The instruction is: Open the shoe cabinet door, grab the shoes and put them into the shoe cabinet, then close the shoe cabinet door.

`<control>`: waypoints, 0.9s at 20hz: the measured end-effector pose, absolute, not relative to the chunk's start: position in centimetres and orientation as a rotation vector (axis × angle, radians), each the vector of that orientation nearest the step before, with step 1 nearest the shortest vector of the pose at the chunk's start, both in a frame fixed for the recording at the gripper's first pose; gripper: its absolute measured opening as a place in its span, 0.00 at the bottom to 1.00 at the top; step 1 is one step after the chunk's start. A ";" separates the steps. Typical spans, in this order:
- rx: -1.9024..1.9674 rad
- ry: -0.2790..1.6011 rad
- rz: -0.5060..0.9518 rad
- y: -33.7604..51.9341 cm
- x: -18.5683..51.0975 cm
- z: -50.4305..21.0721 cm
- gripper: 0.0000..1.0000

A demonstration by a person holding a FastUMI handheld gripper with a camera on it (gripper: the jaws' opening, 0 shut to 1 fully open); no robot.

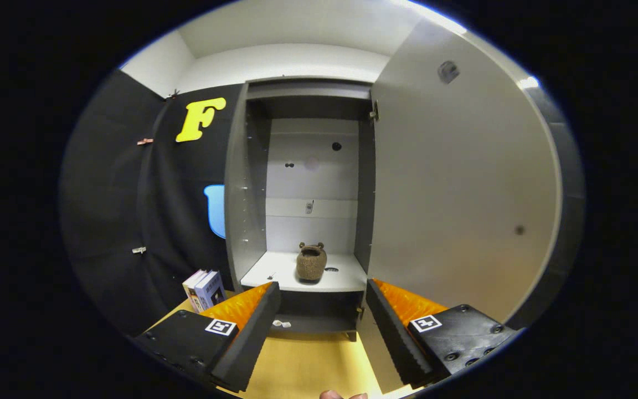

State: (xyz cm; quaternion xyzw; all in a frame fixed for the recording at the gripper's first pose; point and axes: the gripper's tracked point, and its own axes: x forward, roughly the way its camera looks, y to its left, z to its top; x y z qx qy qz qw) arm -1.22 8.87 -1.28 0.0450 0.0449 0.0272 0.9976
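The grey shoe cabinet (252,183) stands straight ahead of me with its door (452,194) swung wide open to the right. Inside, on the white bottom shelf (274,274), sits a brown fuzzy shoe (311,261) with two small ears, its opening facing me. My gripper (323,324) is open, a short way back from the cabinet front, with nothing between its fingers. The shoe lies beyond the fingertips, centred between them.
A few books (204,289) stand on the wooden floor (308,360) to the left of the cabinet, against the black cloth wall. A small white scrap (281,323) lies on the floor near the cabinet base. Fingertips of a hand (343,395) show just behind the gripper.
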 end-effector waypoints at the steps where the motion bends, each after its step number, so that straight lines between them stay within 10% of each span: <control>1: 0.081 0.090 0.055 8.3 -3.2 -1.5 0.98; 18: 0.176 0.109 -0.273 -15.0 -4.8 -1.6 0.98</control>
